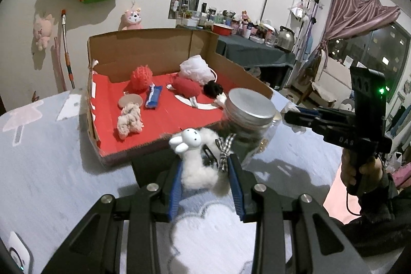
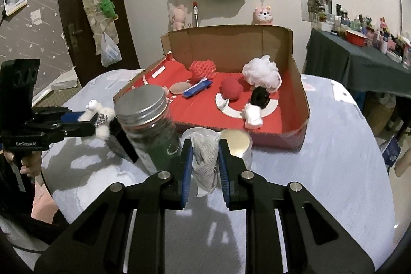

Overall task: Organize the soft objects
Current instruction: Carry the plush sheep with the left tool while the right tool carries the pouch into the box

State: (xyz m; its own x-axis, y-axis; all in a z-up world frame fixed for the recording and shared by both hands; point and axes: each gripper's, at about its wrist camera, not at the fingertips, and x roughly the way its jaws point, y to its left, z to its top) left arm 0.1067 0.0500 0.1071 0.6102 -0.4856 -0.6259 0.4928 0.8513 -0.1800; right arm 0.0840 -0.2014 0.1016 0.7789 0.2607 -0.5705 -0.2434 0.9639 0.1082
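Sitting clamped between left claw (image 1: 205,171) pads: fluffy white toy (image 1: 197,166).

White mesh pouch (image 2: 204,158) between blue fingers (image 2: 187,171)

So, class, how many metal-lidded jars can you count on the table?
1: a glass jar with a silver screw lid, standing just outside the red-lined cardboard box. Others could be hidden.

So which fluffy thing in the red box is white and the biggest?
The white bath pouf at the back, by the cardboard wall. The red ball and black scrunchie are smaller and darker.
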